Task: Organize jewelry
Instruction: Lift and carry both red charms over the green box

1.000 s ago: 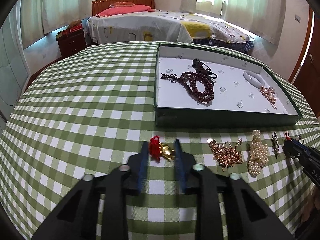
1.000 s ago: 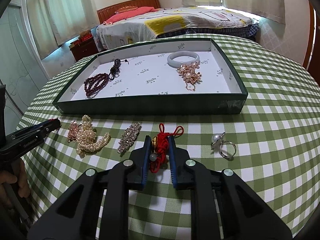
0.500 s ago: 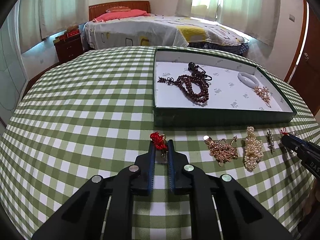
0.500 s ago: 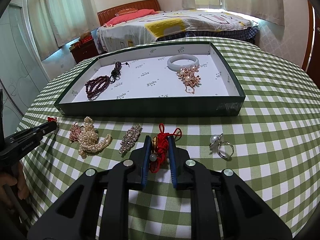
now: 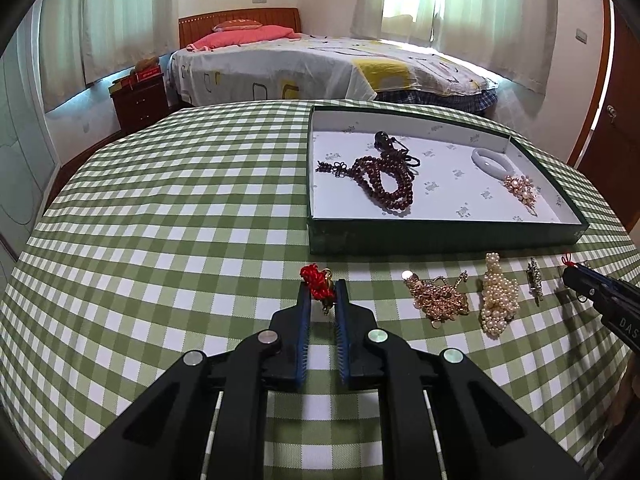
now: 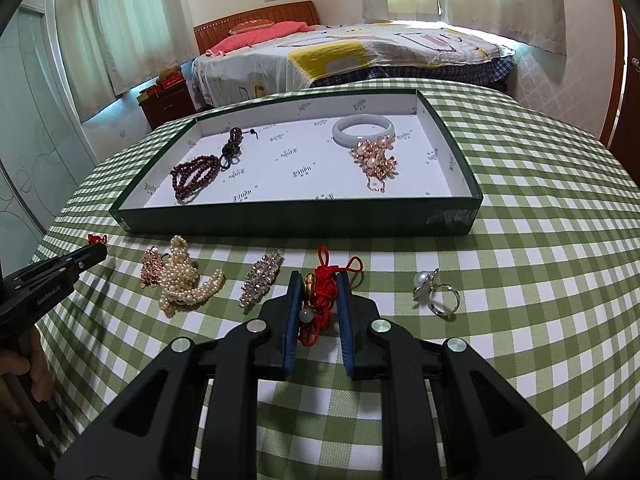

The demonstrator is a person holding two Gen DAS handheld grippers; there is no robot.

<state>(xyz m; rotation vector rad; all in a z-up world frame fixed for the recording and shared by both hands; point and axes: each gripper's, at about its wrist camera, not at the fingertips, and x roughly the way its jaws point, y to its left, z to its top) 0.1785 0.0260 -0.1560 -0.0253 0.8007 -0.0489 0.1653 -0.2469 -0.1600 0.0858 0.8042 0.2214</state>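
My left gripper (image 5: 322, 286) is shut on a small red knotted charm with a gold piece (image 5: 315, 276), just above the green checked tablecloth (image 5: 180, 220). My right gripper (image 6: 319, 280) is shut on a red cord pendant (image 6: 325, 298) that carries a gold disc and a pale bead. Beyond both lies the green tray with white lining (image 6: 280, 222), also seen from the left wrist as the tray (image 5: 440, 237). It holds a dark red bead bracelet (image 5: 386, 180), a white bangle (image 6: 363, 130) and a rose-gold pearl brooch (image 6: 374, 162).
Loose on the cloth in front of the tray lie a rose-gold chain (image 5: 438, 298), a pearl strand (image 6: 184, 280), a rhinestone brooch (image 6: 262, 276) and a pearl ring (image 6: 434, 292). A bed (image 5: 312, 64) and a nightstand (image 5: 140, 98) stand behind the table.
The left jaws, which stood open around the red charm, have closed on it. The right gripper keeps its hold on the red cord pendant and has not moved.
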